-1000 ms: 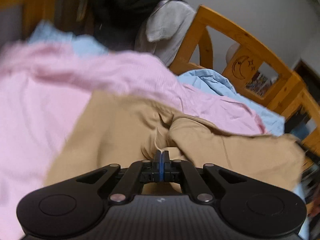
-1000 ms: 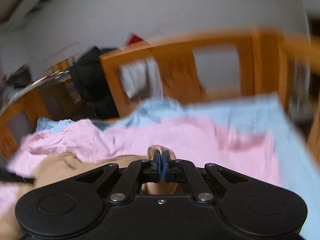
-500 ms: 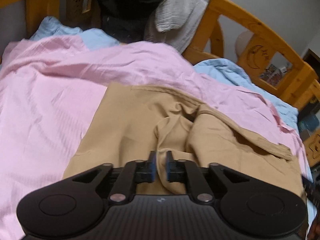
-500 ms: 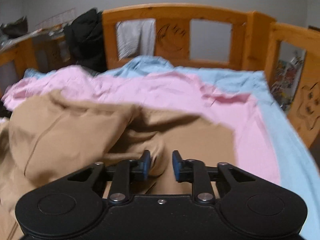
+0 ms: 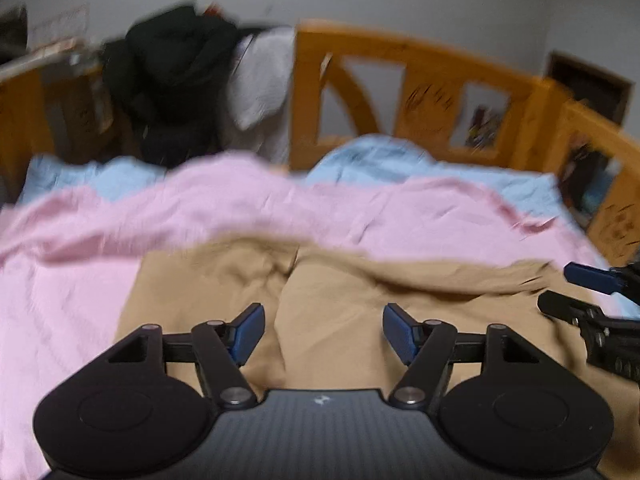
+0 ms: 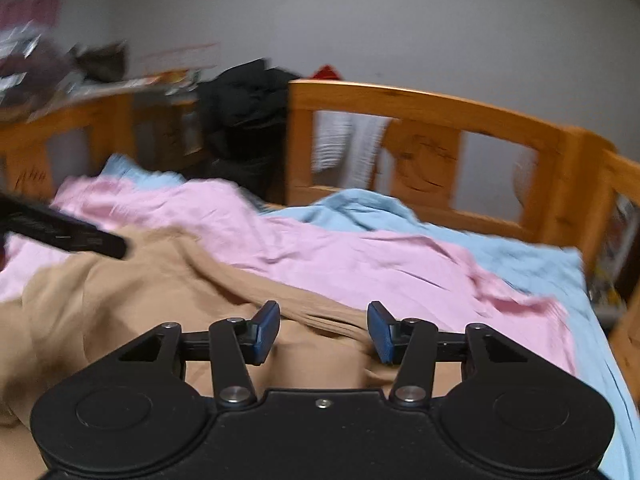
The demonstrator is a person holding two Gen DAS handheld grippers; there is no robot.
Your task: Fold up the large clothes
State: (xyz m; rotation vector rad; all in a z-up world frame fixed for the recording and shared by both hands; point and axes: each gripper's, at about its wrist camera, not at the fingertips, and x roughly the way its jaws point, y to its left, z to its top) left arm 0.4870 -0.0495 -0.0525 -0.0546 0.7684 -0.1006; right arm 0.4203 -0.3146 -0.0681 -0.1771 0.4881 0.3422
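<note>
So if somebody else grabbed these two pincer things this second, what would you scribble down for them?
Left gripper: open, holding nothing, over the tan garment.
Right gripper: open, holding nothing, over the same garment's ridged fold.
The tan garment lies rumpled on the pink sheet, which covers a light blue sheet on the wooden-railed bed.
Done: garment laid on the bed, partly doubled over.
Left: smooth it, regrip the edges and finish folding, probably. Views are motion-blurred.
</note>
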